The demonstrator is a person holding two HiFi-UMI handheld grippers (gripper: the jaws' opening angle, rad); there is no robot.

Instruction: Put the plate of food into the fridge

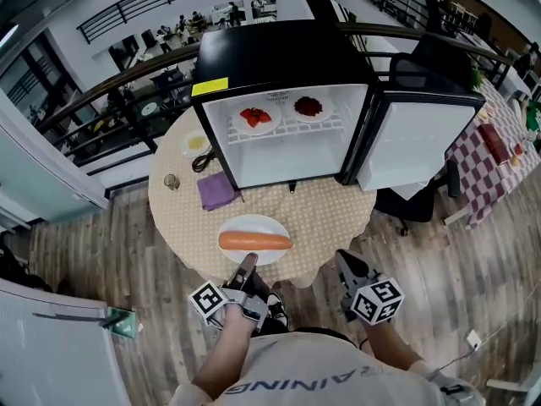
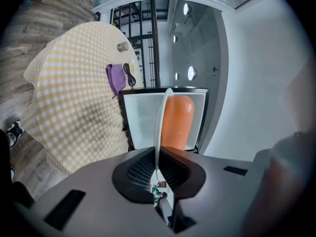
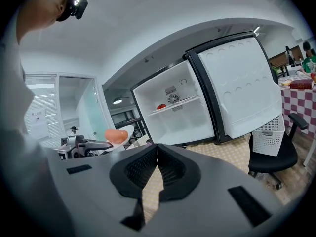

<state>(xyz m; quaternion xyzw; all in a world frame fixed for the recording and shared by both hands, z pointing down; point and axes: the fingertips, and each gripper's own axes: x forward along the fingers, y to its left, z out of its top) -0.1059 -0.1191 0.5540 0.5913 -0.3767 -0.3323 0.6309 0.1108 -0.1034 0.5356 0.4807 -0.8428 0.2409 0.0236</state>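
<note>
**Bright, even light; strong fisheye bending**

Reads bright and evenly lit in all three views, with only soft shadows. Glows whitest inside the fridge. Catches round ceiling lamps as small glare spots in the left gripper view. Bends straight lines hard toward the edges and blackens the corners. Smears to a pale blur at that view's right side; softens the plate rim close to the lens.

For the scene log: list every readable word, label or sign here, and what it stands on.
"AINING", start cut off, upside down, on the person's shirt.
Yellow label on the fridge top: blurred, unreadable.
Paper sign on the white panel: too small to read.
</note>
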